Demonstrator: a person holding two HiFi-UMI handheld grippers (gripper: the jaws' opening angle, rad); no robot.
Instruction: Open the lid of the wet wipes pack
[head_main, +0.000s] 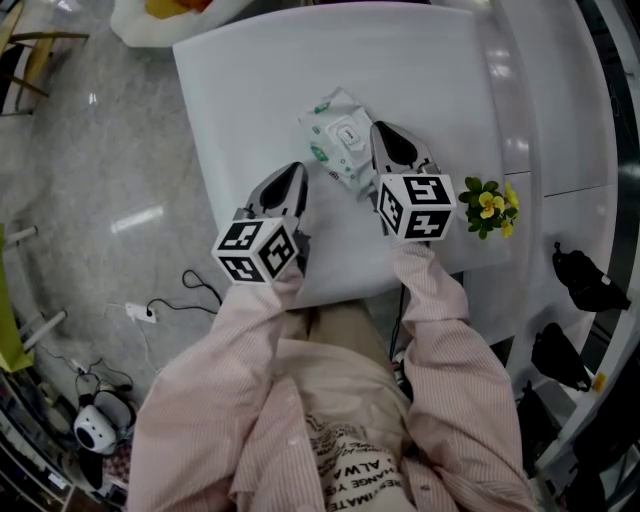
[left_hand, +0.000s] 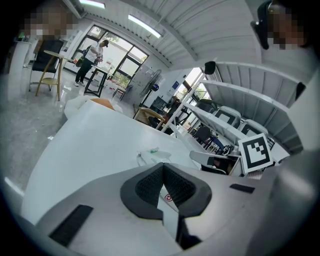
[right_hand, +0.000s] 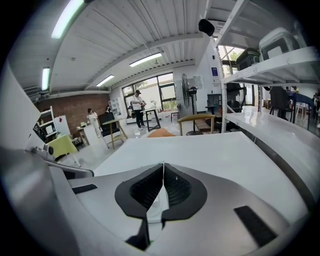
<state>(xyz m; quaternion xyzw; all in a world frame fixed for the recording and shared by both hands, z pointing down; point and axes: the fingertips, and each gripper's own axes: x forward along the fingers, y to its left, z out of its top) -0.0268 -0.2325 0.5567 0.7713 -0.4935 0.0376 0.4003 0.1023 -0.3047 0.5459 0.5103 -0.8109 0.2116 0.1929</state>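
Wipes pack (head_main: 338, 140) x1 on table (head_main: 250, 90); L gripper (head_main: 297, 170) & R gripper (head_main: 383, 130) both pressed together.

In the head view the right gripper (head_main: 383, 128) hides the right edge of the wet wipes pack (head_main: 335, 140), whose print is too small to read and whose lid (head_main: 350, 131) cannot be judged lifted or flat.
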